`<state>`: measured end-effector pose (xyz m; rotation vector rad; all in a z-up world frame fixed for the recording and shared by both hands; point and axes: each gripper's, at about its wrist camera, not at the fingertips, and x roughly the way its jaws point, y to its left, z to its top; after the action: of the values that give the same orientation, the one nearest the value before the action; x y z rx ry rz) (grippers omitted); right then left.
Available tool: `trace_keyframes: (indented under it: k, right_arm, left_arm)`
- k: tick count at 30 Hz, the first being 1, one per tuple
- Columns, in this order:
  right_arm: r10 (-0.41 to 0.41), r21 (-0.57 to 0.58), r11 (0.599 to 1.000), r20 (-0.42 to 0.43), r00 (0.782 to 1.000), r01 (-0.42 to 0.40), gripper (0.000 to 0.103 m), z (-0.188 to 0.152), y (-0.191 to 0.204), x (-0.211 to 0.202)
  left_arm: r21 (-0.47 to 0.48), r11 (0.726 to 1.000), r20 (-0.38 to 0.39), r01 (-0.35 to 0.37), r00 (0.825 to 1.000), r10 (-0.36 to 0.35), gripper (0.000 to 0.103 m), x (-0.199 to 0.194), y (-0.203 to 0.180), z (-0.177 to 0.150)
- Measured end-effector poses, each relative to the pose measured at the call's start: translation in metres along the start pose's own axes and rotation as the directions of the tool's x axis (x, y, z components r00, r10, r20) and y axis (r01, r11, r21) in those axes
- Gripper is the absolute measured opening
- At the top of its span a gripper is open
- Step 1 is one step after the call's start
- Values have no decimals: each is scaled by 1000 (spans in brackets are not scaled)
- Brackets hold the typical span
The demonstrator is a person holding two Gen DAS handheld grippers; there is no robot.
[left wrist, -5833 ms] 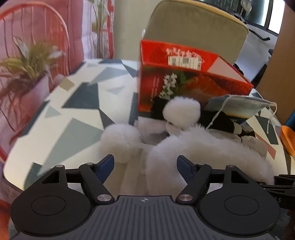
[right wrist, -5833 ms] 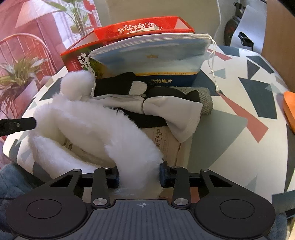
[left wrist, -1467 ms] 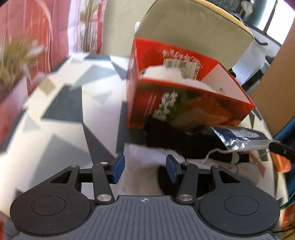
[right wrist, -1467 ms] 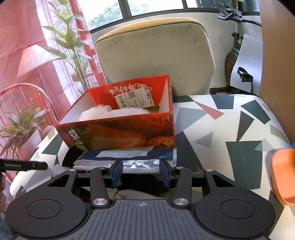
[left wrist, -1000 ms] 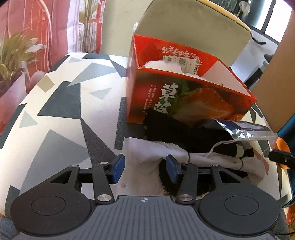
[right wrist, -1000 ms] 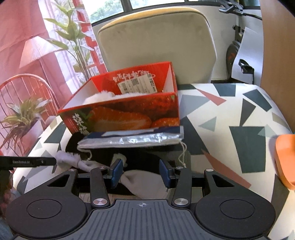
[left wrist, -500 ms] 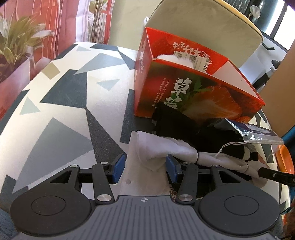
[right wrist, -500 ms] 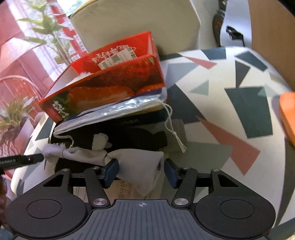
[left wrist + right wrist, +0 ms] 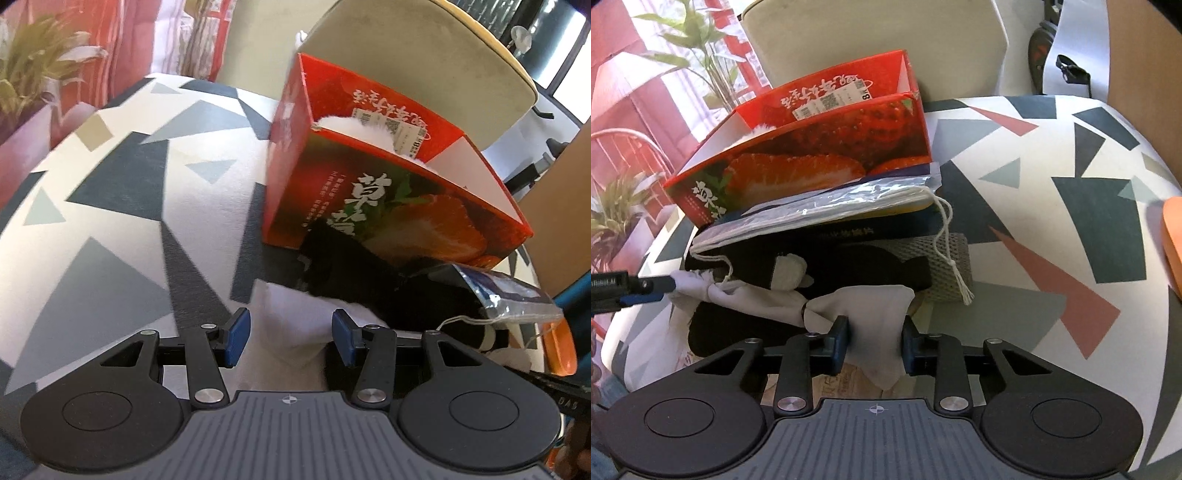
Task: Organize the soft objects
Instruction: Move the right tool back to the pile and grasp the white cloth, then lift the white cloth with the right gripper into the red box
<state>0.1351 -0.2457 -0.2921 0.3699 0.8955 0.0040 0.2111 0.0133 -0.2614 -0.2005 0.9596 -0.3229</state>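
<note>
fluffy white piece [image 9: 354, 127] now half hidden in box [image 9: 388, 206].

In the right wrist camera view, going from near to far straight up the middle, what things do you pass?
right gripper → white cloth → black soft item → drawstring pouch → red strawberry box → beige chair back

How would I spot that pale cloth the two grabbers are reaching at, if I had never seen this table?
Find the red strawberry box on the patterned table; a pile lies against its front. At the pile's near edge lies the white cloth, cinched in the middle like a bow. Everything it rests on is black, and the right gripper is closing on one end.
</note>
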Motion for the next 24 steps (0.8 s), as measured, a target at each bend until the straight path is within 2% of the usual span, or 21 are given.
trace_keyframes:
  k: [9, 16, 19, 20, 24]
  right_arm:
    - [3, 1, 1000, -1, 1000, -3, 26, 0, -1, 0]
    - [1, 1, 1000, 0, 1000, -1, 26, 0, -1, 1]
    - [3, 0, 1000, 1, 1000, -3, 27, 0, -2, 1]
    - [3, -1, 1000, 1, 1000, -3, 26, 0, -2, 0]
    - [11, -12, 1000, 8, 1000, -11, 25, 1, 0, -2]
  left_arm:
    - [-11, 1000, -7, 0, 1000, 0, 51, 21, -3, 6]
    - [-16, 1000, -19, 2, 1000, -2, 48, 17, 0, -1]
    - [-11, 1000, -10, 14, 1000, -14, 34, 11, 2, -5]
    - [-3, 1000, -5, 29, 1000, -29, 24, 9, 2, -5]
    - [2, 999, 20, 50, 999, -50, 17, -4, 0, -6]
